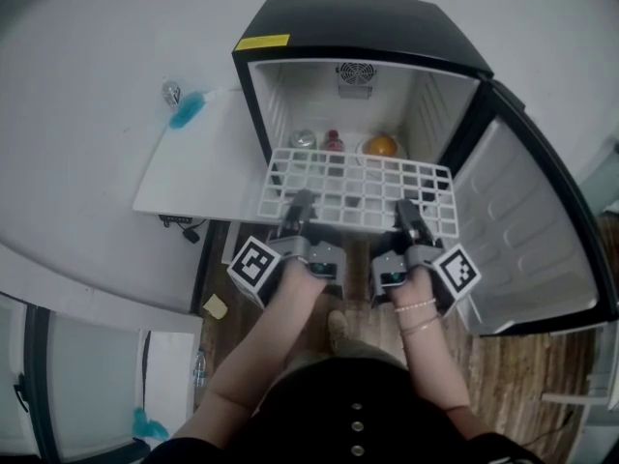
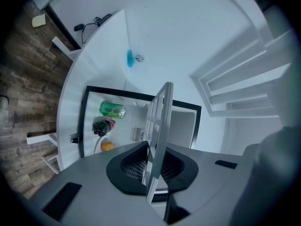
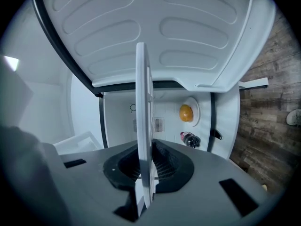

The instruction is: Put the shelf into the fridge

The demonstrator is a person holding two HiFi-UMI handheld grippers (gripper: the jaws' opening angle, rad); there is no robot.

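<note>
A white wire shelf [image 1: 358, 189] is held level in front of the open black mini fridge [image 1: 329, 37], its far edge just inside the opening. My left gripper [image 1: 295, 209] is shut on the shelf's near edge at the left, my right gripper [image 1: 408, 213] on the near edge at the right. In the left gripper view the shelf [image 2: 157, 126] runs edge-on between the dark pads [image 2: 129, 166]. The right gripper view shows the shelf [image 3: 143, 140] clamped the same way. On the fridge floor lie a green can [image 1: 303, 139], a dark bottle [image 1: 333, 142] and an orange on a plate [image 1: 381, 146].
The fridge door [image 1: 527, 230] stands open to the right. A white table [image 1: 198, 162] sits left of the fridge with a blue item [image 1: 186, 109] on it. Cables [image 1: 179, 223] lie on the wooden floor below the table.
</note>
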